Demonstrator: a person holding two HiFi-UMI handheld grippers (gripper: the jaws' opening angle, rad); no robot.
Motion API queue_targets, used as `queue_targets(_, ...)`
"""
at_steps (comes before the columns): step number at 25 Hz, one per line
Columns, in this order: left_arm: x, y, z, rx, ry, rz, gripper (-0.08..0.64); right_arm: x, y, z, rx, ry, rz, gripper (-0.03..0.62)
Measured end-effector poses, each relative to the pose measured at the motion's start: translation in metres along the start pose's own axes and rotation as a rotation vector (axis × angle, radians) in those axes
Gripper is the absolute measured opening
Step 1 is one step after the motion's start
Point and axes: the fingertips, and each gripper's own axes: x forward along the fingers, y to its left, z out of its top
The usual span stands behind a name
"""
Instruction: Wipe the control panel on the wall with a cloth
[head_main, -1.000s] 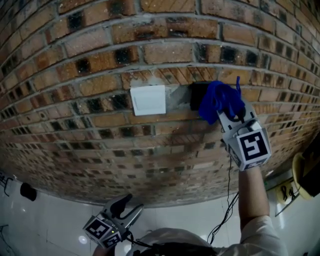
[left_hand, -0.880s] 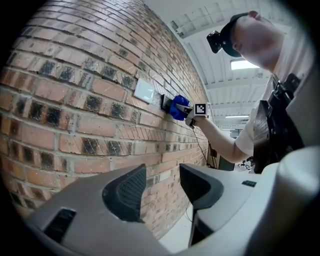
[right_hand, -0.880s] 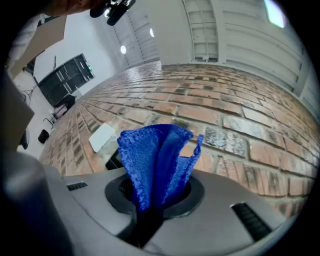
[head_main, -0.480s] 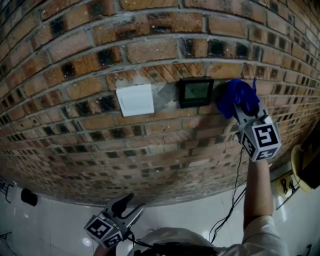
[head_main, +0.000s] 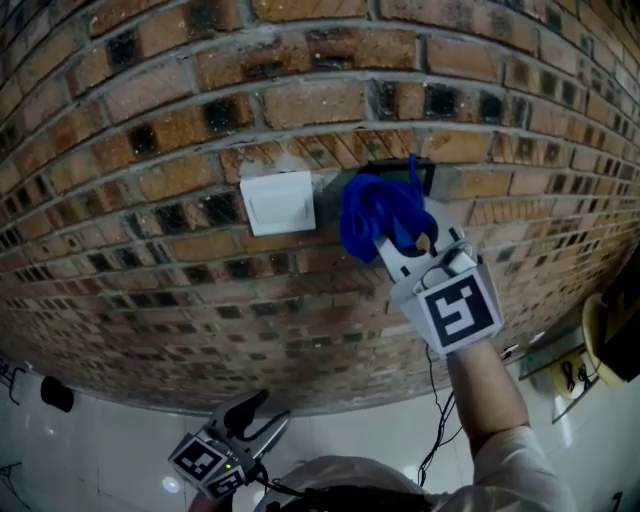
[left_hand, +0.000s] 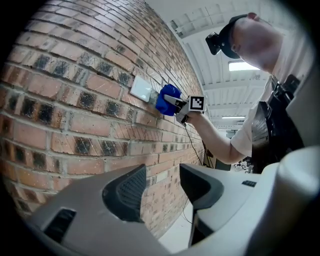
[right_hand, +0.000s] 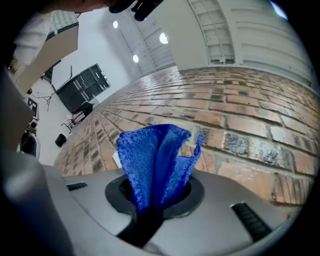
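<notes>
A blue cloth (head_main: 378, 216) is bunched in my right gripper (head_main: 398, 240), which is shut on it and pressed to the brick wall. The cloth covers nearly all of the black control panel (head_main: 418, 172); only its upper right corner shows in the head view. In the right gripper view the blue cloth (right_hand: 156, 160) sticks up between the jaws of the right gripper (right_hand: 154, 196). My left gripper (head_main: 252, 418) hangs low and open, holding nothing. In the left gripper view the left gripper (left_hand: 159, 189) faces along the wall, and the cloth (left_hand: 167, 99) shows far off.
A white switch plate (head_main: 278, 202) is set in the brick wall (head_main: 150, 140) just left of the cloth. A black cable (head_main: 436, 440) hangs below the right arm. A yellow object (head_main: 600, 335) sits at the right edge, above the white floor (head_main: 90, 440).
The right gripper has swept the cloth from right of the panel leftwards onto it, hiding the screen that showed half a second ago. The left gripper has stayed put.
</notes>
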Motion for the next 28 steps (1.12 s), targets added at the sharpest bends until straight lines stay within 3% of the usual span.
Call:
queue_targets(5, -0.009, 0.007, 0.000, -0.013, -0.008, 0.028, 0.206, 0.009, -0.006, 0.002, 0.020, -0.030, -0.027, 0.092)
queue_targets(8, -0.010, 0.010, -0.003, -0.030, -0.003, 0.031, 0.206, -0.008, -0.028, -0.003, 0.028, -0.008, -0.086, 0.091)
queue_targets(14, 0.003, 0.002, -0.002, -0.018, 0.000, -0.001, 0.206, -0.048, -0.088, -0.034, -0.006, 0.057, -0.195, 0.091)
queue_targets(20, 0.010, -0.005, -0.001, -0.006, 0.010, -0.027, 0.206, -0.069, -0.127, -0.075, 0.021, 0.134, -0.272, 0.093)
queue_targets(25, 0.011, -0.008, 0.000, -0.006, 0.007, -0.032, 0.206, -0.071, -0.114, -0.057, 0.005, 0.099, -0.270, 0.091)
queue_targets(28, 0.006, -0.004, -0.003, -0.004, 0.018, -0.027, 0.206, -0.061, -0.077, -0.025, 0.022, 0.014, -0.206, 0.092)
